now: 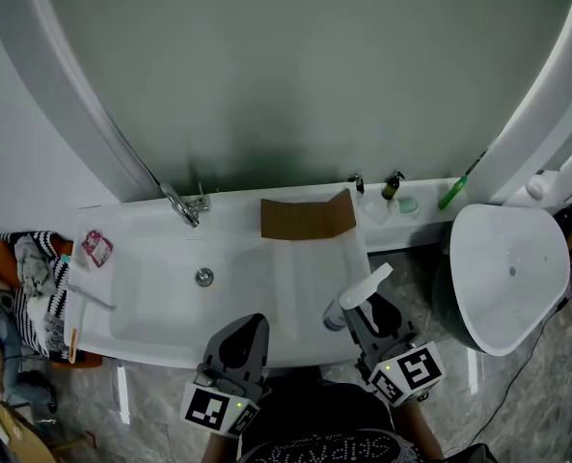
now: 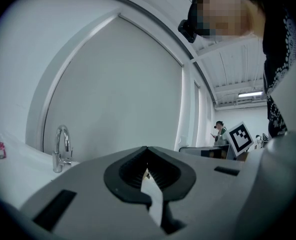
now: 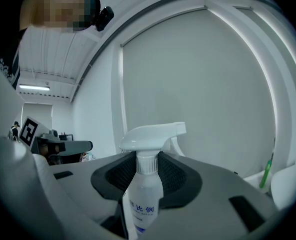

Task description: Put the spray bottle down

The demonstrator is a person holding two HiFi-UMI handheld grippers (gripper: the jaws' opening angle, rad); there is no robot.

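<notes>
The right gripper [image 3: 148, 173] is pinching the spray bottle [image 3: 145, 204] upright, at the sink counter's [image 1: 295, 287] front right corner.

In the right gripper view its dark pads are pressing on either side of the bottle, just under the white collar. The trigger head is sticking up above the jaws and the labelled body is hanging below them. From the head view the bottle is showing just ahead of this gripper, its nozzle aiming away to the right, near the counter's front edge. Whether its base is touching the counter cannot be told. The left gripper [image 2: 148, 165] is hanging beside it over the basin's front rim, jaws pressed together at the tips with nothing between them. It is pointing towards the faucet [image 2: 62, 148].
</notes>
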